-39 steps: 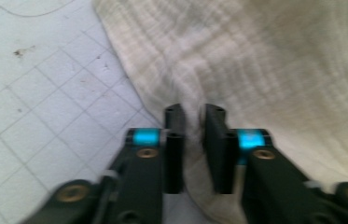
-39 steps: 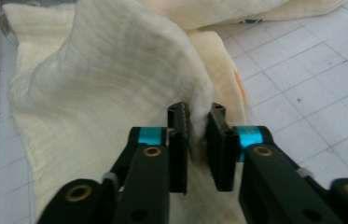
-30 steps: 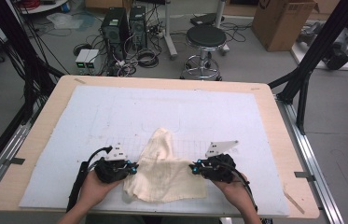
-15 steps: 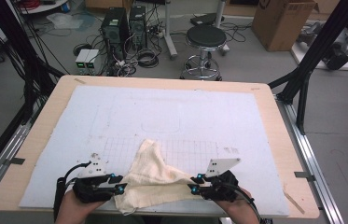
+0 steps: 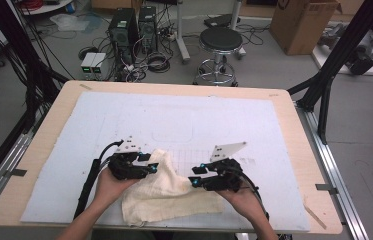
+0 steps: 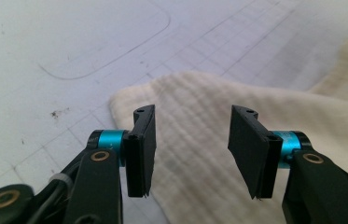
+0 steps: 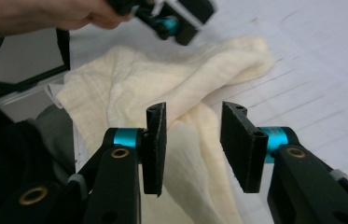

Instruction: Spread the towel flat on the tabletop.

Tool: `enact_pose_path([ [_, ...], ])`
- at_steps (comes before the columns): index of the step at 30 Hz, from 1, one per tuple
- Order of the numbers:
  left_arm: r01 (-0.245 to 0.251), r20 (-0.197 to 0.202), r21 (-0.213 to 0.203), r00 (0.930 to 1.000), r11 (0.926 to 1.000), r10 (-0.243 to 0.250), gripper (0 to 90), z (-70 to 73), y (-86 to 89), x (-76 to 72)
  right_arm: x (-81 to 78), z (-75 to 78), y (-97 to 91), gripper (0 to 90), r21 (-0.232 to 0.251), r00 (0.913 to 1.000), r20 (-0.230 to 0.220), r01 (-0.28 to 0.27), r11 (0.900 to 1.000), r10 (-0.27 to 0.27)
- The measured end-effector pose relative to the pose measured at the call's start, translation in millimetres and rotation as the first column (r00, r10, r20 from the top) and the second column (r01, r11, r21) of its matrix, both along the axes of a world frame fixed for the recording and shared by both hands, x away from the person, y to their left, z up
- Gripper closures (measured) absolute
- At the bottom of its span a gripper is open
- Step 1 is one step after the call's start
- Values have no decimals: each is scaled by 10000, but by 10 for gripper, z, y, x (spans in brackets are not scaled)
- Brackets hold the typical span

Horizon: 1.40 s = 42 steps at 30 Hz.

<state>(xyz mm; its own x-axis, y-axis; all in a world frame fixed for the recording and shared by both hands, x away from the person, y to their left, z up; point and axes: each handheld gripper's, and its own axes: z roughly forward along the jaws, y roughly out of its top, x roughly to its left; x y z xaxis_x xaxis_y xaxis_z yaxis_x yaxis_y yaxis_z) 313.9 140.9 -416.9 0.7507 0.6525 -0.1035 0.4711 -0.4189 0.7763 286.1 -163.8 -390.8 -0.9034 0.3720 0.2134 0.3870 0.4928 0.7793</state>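
The cream, waffle-textured cotton cloth (image 5: 166, 192) lay rumpled and loosely doubled over low in the high view's centre, on the white gridded worktop (image 5: 184, 120), so folding looked only partly done, with smoothing and squaring left. The left hand-held gripper (image 6: 192, 149) and right hand-held gripper (image 7: 195, 144) had just been opening. Both stood moderately wide and gripped nothing, with the cloth just beyond and under their jaws.

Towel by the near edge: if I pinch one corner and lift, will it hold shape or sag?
The towel will probably sag: it lies crumpled in soft folds. Its ribbed weave looks grippy, so slipping seems unlikely. It looks thin, likely light, and may drag across the mat.
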Motion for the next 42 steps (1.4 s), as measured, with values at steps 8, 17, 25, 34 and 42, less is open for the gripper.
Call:
enact_pose_path([
  [8, 398, -198, 1313, 9991, 9905, -376, 702, -169, -79, 45, 88, -291, 203, 699, -1106, 9885, -1364, -808, 9906, 654],
  [17, 24, 233, 1107, 9997, 9939, -50, 884, -94, 11, -13, -3, -301, 82, 867, -1128, 9944, -993, -484, 9924, 372],
  [25, 78, 69, 666, 9999, 9977, -83, 885, -22, 284, -273, -267, -226, -69, 867, -1266, 9993, -366, -111, 9919, 65],
  [34, 104, -171, 570, 9998, 9983, -95, 883, -138, 502, -526, -273, -40, -17, 682, -377, 10000, -14, 2, 9993, -3],
  [42, 99, -73, 556, 9999, 9984, -95, 880, -165, 535, -545, 125, 15, 203, 670, -806, 9990, 405, 197, 9966, -165],
])
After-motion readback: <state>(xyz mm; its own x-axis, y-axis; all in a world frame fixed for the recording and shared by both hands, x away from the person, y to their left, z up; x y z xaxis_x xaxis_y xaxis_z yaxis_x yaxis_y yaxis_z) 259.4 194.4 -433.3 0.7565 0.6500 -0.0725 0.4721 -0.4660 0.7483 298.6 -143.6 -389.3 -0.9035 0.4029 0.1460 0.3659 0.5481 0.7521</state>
